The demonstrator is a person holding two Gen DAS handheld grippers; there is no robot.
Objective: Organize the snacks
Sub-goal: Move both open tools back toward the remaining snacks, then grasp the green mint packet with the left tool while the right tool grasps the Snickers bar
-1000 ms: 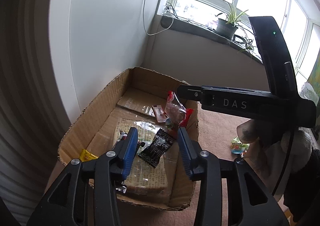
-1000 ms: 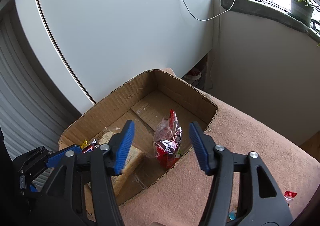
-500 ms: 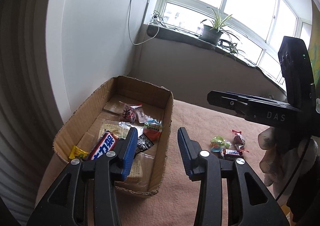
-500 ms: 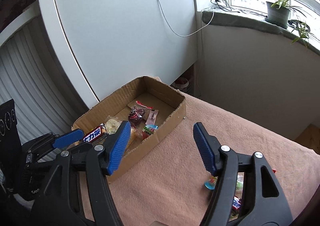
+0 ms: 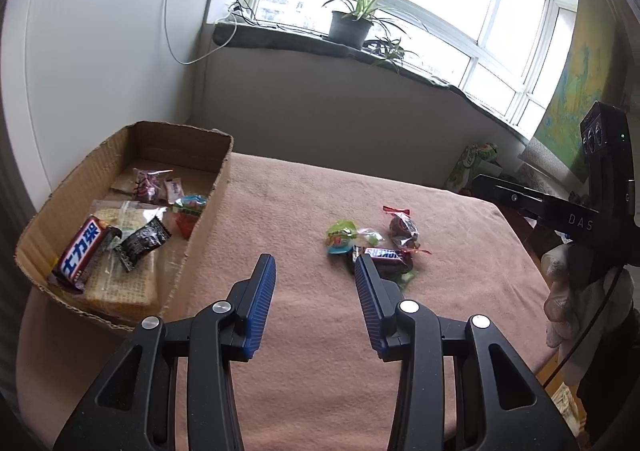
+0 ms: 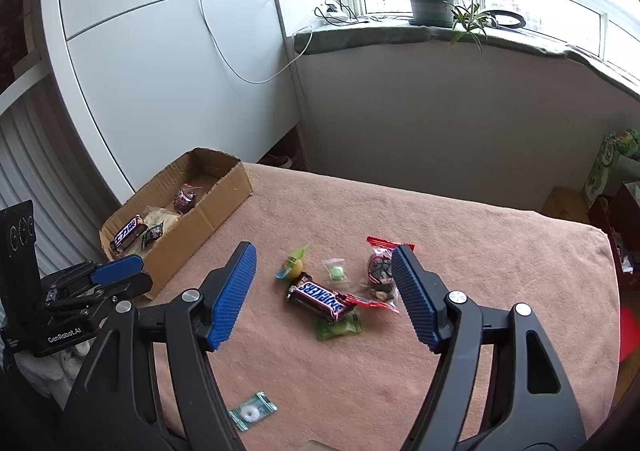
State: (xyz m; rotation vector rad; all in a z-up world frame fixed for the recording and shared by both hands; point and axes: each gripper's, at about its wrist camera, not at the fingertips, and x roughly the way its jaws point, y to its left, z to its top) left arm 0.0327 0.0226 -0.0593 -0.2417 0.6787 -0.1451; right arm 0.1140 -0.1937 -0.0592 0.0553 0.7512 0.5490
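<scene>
Pink-clothed counter (image 6: pixel 460 251) below: right tongs (image 6: pixel 324 291) released, hanging over brown Snickers bar (image 6: pixel 320 296) overlapping crinkly red-wrapped candy (image 6: pixel 380 275); left tongs (image 5: pixel 316 291) released, empty, beside brown cardboard box (image 5: pixel 212 187). Risk: pads snagging both wrappers together.

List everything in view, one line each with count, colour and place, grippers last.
Cardboard box: one, brown, left end of table.
Snickers bars: two, brown; one in the box, one on the cloth.
Black wrapper: one, in the box beside that bar.
Clear red-printed bags: two; one in the box, one on the cloth.
Mint in teal wrapper: one, near table edge.
Green packet: one, under the cloth's Snickers.
Pink cloth: one, covers table.
Potted plant: one, green, windowsill.
Left gripper: black with blue pads, open.
Right gripper: same colours, open, above the loose snacks.
</scene>
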